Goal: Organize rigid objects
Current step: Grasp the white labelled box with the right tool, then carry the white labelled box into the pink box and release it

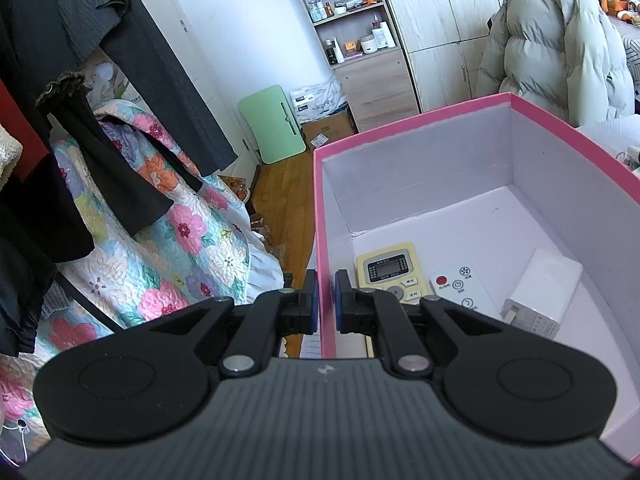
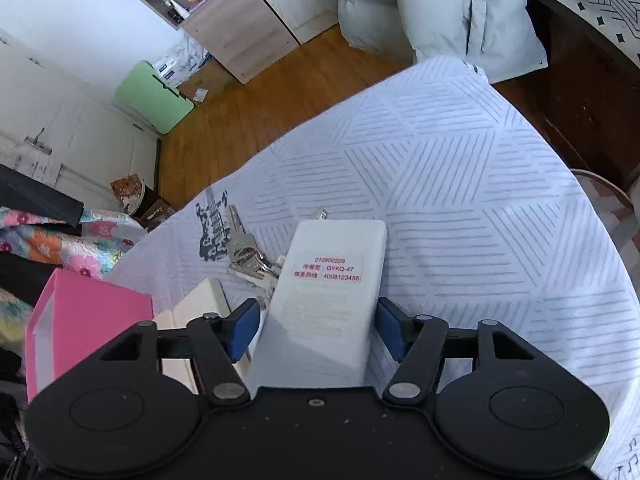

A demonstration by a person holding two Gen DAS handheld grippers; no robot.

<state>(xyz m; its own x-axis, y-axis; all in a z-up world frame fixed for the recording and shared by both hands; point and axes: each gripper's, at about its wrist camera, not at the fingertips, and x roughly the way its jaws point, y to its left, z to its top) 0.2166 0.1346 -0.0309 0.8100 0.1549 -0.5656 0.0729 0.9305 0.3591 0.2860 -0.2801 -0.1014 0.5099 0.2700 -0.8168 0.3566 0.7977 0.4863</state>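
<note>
My left gripper (image 1: 326, 300) is shut on the near left wall of a pink box (image 1: 416, 117), one finger on each side of it. Inside the box lie a yellow remote (image 1: 387, 268), a white remote with a red button (image 1: 460, 286) and a white charger block (image 1: 544, 292). My right gripper (image 2: 316, 328) holds a white remote (image 2: 324, 300) face down, its red-lettered label up, above the white patterned bedspread (image 2: 460, 200). A bunch of keys (image 2: 250, 256) lies on the bedspread just beyond it. The pink box (image 2: 88, 312) shows at the left.
A cream flat object (image 2: 200, 312) lies between the box and the held remote. A floral quilt (image 1: 160, 240) with dark clothes lies left of the box. A puffy coat (image 1: 552, 48), a shelf unit (image 1: 352, 20) and a green board (image 1: 272, 124) stand beyond on the wooden floor.
</note>
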